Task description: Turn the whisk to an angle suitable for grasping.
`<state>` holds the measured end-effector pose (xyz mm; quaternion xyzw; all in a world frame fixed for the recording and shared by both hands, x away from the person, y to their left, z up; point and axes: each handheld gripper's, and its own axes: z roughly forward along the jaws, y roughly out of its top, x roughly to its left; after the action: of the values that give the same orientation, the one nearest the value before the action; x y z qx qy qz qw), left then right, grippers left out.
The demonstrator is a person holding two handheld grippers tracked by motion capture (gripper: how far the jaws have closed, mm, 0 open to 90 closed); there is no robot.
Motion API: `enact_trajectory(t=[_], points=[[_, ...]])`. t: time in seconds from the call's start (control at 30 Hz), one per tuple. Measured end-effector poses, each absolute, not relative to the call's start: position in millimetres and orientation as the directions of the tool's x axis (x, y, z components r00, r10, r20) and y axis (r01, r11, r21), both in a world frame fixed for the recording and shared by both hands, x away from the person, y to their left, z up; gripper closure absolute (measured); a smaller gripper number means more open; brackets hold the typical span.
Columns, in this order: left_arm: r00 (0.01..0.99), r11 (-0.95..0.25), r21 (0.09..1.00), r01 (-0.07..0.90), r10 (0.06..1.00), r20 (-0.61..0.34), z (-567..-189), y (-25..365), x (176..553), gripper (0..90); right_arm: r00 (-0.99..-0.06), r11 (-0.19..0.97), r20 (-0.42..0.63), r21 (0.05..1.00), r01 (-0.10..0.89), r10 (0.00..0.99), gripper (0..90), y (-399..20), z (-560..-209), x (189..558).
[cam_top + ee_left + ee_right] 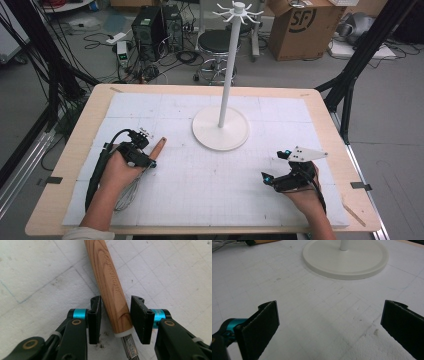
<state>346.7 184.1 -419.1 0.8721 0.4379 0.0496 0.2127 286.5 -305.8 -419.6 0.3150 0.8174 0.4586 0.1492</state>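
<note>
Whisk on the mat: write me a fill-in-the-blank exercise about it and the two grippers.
1. The whisk has a handle made of ____.
2. The left gripper has its jaws on either side of the whisk's ____.
3. The right gripper has its jaws wide ____ over bare mat.
4. The white stand rests on a ____ base.

Missing words: wood; handle; open; round

White hook stand (221, 127) mid-table, stool (219, 42) and cardboard box (300, 27) behind.
</note>
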Motion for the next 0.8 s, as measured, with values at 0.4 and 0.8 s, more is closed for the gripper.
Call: enact_trajectory(t=[0.4, 0.8], points=[[0.619, -0.536, 0.414, 0.736, 0.78, -0.091, -420.6, 183.4, 347.5, 54.1, -0.757, 0.384, 0.044, 0.842, 0.38, 0.652, 0.7, -305.0, -420.2, 287.0], [0.66, -0.596, 0.406, 0.693, 0.751, -0.023, -419.4, 176.9, 342.2, 68.2, -0.762, 0.389, 0.046, 0.839, 0.38, 0.646, 0.7, -304.0, -420.3, 286.6]])
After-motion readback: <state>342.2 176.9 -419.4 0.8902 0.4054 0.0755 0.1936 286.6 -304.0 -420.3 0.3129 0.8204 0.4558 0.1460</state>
